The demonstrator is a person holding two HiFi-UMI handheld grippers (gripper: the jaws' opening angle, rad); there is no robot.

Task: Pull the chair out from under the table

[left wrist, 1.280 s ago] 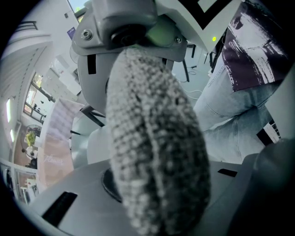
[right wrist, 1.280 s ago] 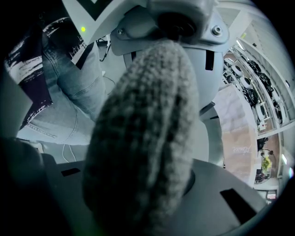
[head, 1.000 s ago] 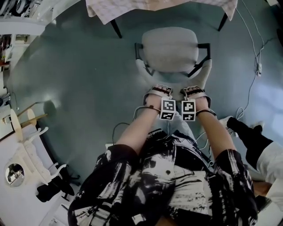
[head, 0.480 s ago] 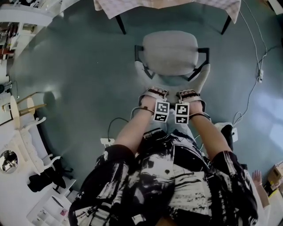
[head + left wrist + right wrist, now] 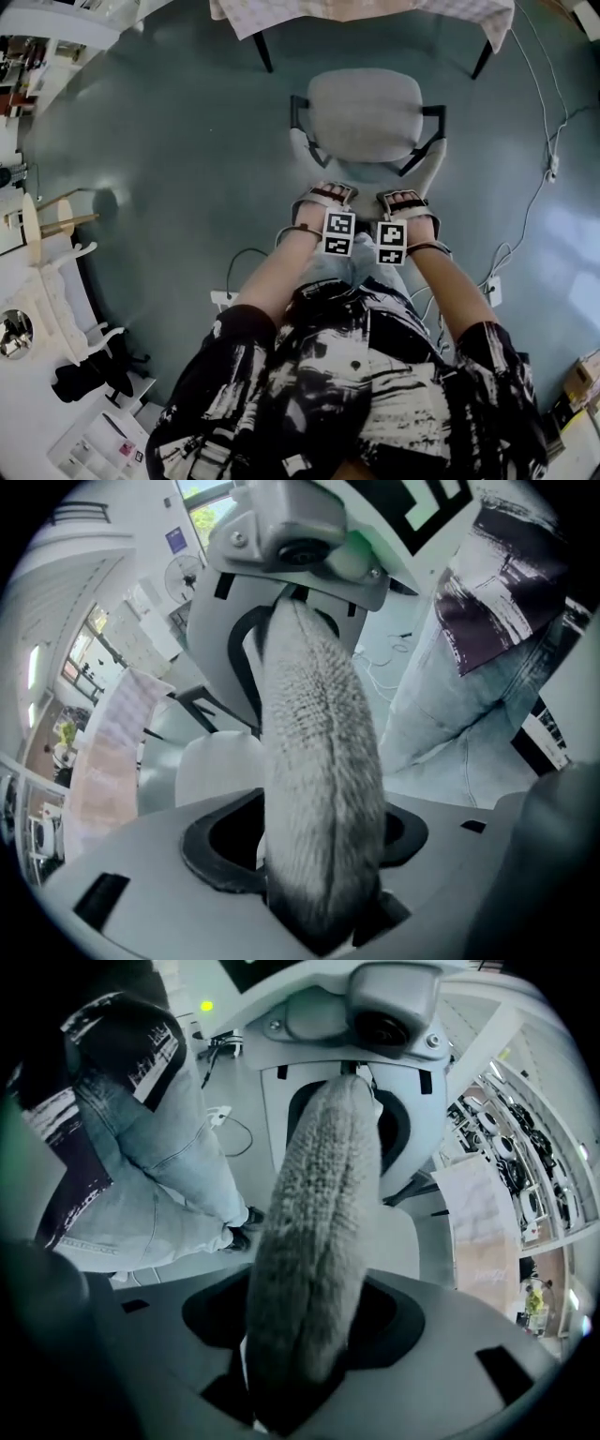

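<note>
Black-and-white patterned shirt (image 5: 356, 375), pale jeans (image 5: 155, 1180)

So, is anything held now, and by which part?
Nothing: left gripper and right gripper jaws have just been opening, the chair backrest between them at its top.

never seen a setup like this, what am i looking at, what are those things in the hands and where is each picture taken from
There is no robot here. A person holds a two-jaw tool in each hand: the left gripper and the right gripper. The cubes with black-and-white squares are part of them.

The wide picture comes from a camera on the person's head, looking steeply down over their patterned shirt. The other two come from cameras riding on each gripper, looking along its jaws.

On the floor stands a grey padded chair, out from under the cloth-covered table. The fuzzy grey strip in both gripper views is the chair's backrest, sitting between each pair of jaws. Both pairs have just been opening, so they seem to be letting go.
</note>
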